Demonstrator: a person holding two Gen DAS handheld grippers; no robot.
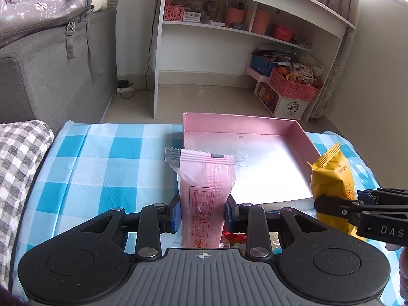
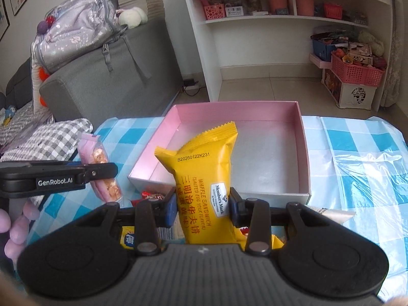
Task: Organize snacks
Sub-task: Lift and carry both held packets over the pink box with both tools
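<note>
My left gripper [image 1: 202, 213] is shut on a pink snack packet [image 1: 204, 193] and holds it upright just in front of the empty pink box [image 1: 302, 134]. My right gripper [image 2: 202, 210] is shut on a yellow waffle sandwich packet [image 2: 201, 178], upright at the near edge of the same pink box [image 2: 304, 153]. The yellow packet [image 1: 331, 181] and the right gripper [image 1: 339, 204] show at the right of the left wrist view. The pink packet [image 2: 102, 168] and the left gripper [image 2: 102, 172] show at the left of the right wrist view.
The box stands on a table with a blue-and-white checked cloth [image 1: 102, 158]. Several loose snacks [image 2: 153, 196] lie under the grippers near the front. A grey sofa [image 1: 51, 76] is on the left, a white shelf [image 1: 242, 33] behind, and a pink basket [image 1: 293, 86] is on the floor.
</note>
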